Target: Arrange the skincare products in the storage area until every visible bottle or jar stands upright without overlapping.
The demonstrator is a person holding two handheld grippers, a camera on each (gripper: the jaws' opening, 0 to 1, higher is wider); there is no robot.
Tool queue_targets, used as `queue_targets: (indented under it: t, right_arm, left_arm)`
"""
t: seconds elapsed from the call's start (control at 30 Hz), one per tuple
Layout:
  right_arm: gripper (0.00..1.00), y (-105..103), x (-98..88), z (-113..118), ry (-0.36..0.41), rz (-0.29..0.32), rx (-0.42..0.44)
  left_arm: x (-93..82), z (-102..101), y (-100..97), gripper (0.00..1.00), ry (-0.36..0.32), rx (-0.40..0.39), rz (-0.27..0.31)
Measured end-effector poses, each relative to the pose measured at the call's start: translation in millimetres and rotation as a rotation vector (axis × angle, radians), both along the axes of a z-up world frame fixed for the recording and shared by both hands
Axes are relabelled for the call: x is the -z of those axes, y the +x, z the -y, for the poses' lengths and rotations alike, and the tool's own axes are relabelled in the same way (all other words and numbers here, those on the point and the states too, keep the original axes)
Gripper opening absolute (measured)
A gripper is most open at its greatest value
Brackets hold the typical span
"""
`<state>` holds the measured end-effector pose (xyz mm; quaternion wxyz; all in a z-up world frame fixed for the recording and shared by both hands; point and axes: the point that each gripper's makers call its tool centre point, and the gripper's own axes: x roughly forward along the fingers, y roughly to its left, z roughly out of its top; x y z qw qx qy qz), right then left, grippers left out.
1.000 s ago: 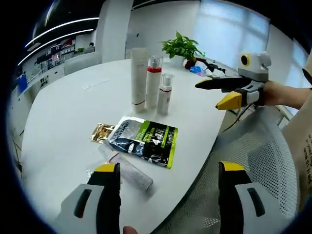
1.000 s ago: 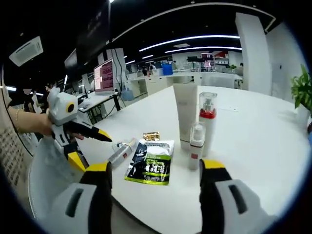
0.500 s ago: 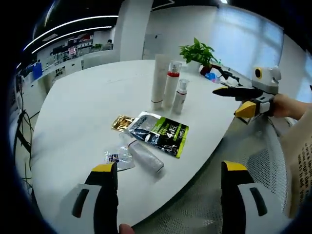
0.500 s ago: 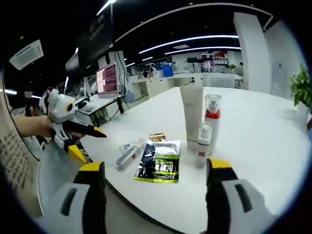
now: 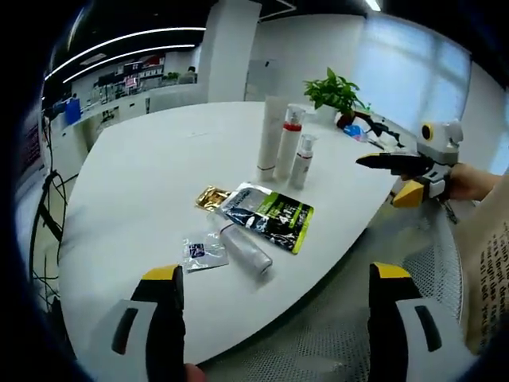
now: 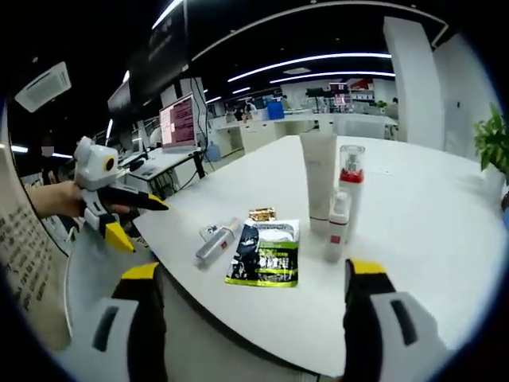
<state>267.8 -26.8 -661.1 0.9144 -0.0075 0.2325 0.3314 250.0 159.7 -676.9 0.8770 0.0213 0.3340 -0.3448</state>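
A: Yellow-tipped, both of them! Left gripper and right gripper hang off the table's edge, jaws spread, holding nothing.

B: Clear bottle lies flat at twelve o'clock; three containers stand upright beyond.

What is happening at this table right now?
A person holds a gripper in each hand, both open and off the table edge, holding nothing. On the white table a tall white tube, a red-collared pump bottle and a small pump bottle stand upright together. A clear bottle lies on its side beside a dark green pouch, a gold sachet and a small clear packet.
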Motion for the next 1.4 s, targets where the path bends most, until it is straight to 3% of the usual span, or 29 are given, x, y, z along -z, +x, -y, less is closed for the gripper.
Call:
queue_targets:
  t: [0.37,0.57,0.63,0.83,0.93,1.13,1.4]
  right_arm:
    - [0.94,-1.3,0.8,-1.3,0.002,-0.003,0.001]
    - [0.92,-1.7,2.6,-2.2,0.000,-0.011,-0.002]
    - [0.92,-1.9,3.3,-2.6,-0.001,-0.013,-0.004]
    - [0.92,-2.2,2.7,-2.0,0.002,-0.010,-0.003]
    - [0.92,-2.8,1.5,-3.5,0.003,-0.009,-0.003]
    - [0.91,-3.2,1.0,-5.1,-0.009,-0.008,-0.005]
    - [0.87,-2.6,3.2,-5.0,-0.008,-0.015,-0.011]
  left_arm:
    - [7.0,4.0,-1.0,0.95,0.037,0.017,-0.018]
    - [20.2,11.6,11.1,0.91,0.068,-0.009,-0.067]
    - [30.1,17.1,18.7,0.91,0.064,-0.017,-0.120]
    - [49.2,21.6,40.9,0.88,0.176,-0.028,-0.174]
    - [63.8,19.5,41.7,0.85,0.275,-0.009,-0.233]
    - [75.2,27.6,52.5,0.79,0.290,-0.014,-0.280]
    - [93.0,21.1,58.2,0.69,0.361,-0.030,-0.344]
